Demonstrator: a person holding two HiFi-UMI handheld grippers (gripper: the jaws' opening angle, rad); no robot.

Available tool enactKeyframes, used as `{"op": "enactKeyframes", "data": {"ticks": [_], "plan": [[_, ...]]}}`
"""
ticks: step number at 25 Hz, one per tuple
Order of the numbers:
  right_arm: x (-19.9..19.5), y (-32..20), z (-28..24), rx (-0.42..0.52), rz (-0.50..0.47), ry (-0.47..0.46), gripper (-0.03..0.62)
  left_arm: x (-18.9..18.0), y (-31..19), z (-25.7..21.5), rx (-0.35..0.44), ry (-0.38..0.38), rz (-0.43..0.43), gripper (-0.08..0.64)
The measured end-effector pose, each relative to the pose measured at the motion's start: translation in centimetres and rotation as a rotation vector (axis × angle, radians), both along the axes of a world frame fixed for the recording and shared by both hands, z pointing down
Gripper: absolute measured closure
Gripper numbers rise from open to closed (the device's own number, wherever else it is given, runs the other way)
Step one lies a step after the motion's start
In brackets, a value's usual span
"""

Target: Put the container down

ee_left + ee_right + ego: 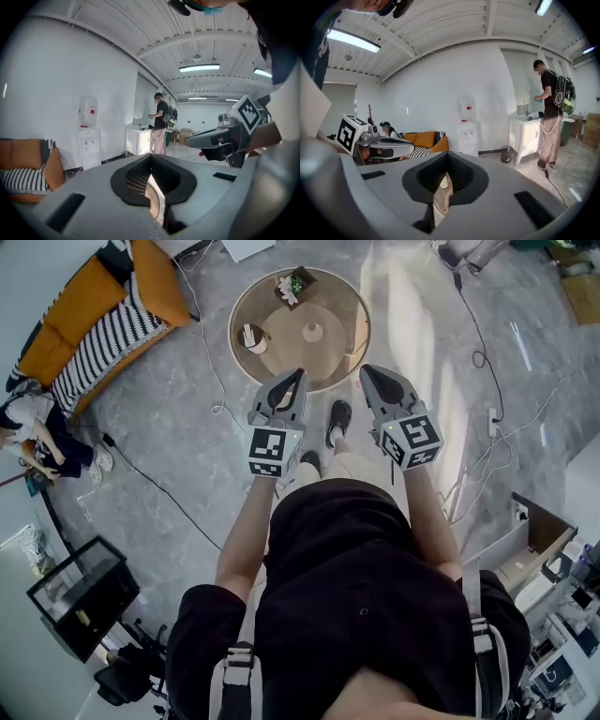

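Observation:
A round tan table (339, 352) stands on the floor ahead of me. A small white container (312, 333) sits near the middle of the table, a potted plant (292, 285) at its far edge and a white item (251, 337) at its left. My left gripper (298, 374) and right gripper (367, 369) hover side by side at the table's near rim, both shut with nothing in them. In the left gripper view the left gripper (150, 157) has its jaws together, and the right gripper (220, 138) shows beside it. In the right gripper view the right gripper (446, 157) also has its jaws together.
An orange sofa (89, 296) with a striped cushion stands at the left. Cables (216, 381) trail over the grey floor. A water dispenser (468, 126) stands by the wall, and a person with a backpack (551, 117) is at a white counter. A black box (80, 596) sits at the lower left.

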State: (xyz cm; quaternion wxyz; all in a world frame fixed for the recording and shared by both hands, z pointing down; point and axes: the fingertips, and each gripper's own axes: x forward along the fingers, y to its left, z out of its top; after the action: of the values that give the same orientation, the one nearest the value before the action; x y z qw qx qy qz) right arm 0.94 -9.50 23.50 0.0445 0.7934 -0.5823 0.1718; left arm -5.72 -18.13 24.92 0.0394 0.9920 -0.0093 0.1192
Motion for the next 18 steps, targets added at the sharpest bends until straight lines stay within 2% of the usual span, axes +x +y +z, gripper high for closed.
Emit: {"op": "enactKeyframes", "data": {"ticks": [9, 18], "plan": [[-8.7, 3.1, -0.9, 0.006, 0.019, 0.007, 0.591, -7.4, 3.3, -0.1, -0.044, -0.017, 0.056, 0.541], [-12.2, 6.2, -3.1, 0.035, 0.053, 0.043, 0.589, -10.9, 5.9, -1.8, -0.043, 0.018, 0.093, 0.541]]}}
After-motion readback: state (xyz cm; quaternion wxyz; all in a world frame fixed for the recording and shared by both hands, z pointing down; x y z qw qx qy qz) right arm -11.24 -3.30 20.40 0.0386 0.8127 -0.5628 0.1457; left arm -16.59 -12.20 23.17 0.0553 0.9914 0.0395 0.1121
